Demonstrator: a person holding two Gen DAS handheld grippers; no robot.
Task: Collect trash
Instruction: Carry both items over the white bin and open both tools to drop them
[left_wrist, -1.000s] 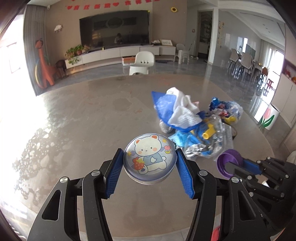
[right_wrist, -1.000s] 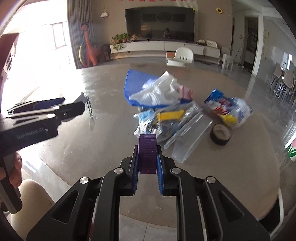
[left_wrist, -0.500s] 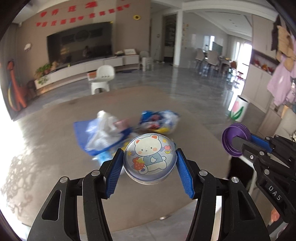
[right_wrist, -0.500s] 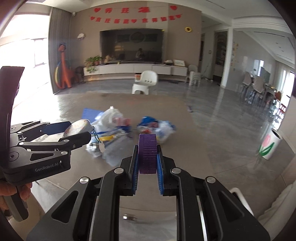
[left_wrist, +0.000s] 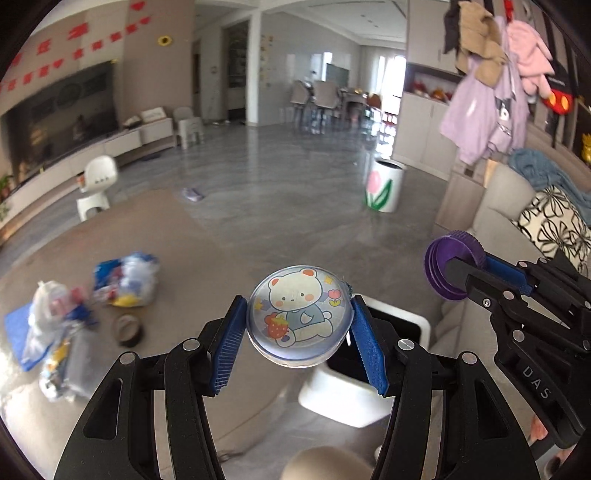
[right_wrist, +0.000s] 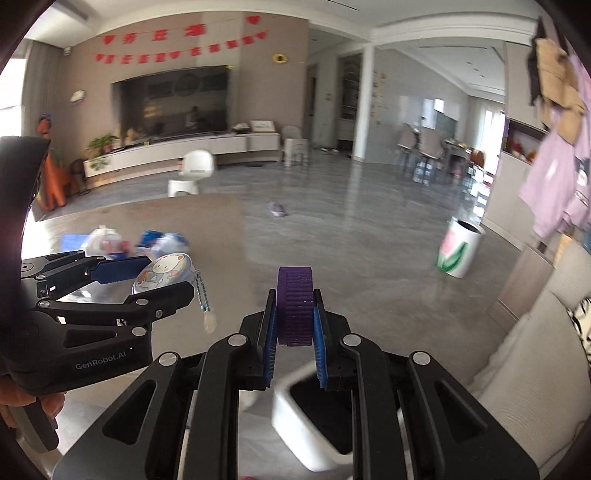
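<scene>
My left gripper (left_wrist: 298, 334) is shut on a round clear case with a bear picture (left_wrist: 299, 317); it also shows in the right wrist view (right_wrist: 162, 275) with a bead chain hanging from it. My right gripper (right_wrist: 294, 334) is shut on a purple ribbed lid (right_wrist: 294, 304), which also shows in the left wrist view (left_wrist: 448, 267). Both are held above a white square bin with a dark inside (left_wrist: 347, 398), seen below the right gripper too (right_wrist: 306, 428). A pile of plastic bags and wrappers (left_wrist: 70, 314) lies on the brown table at the left.
A black tape roll (left_wrist: 127, 328) lies near the pile. A white tulip-painted bin (left_wrist: 384, 188) stands on the grey floor farther off. A sofa with a patterned cushion (left_wrist: 550, 225) is at the right, with clothes hanging above it.
Both grippers have swung right, away from the trash pile, keeping their objects. The white square bin has come into view beneath them.
</scene>
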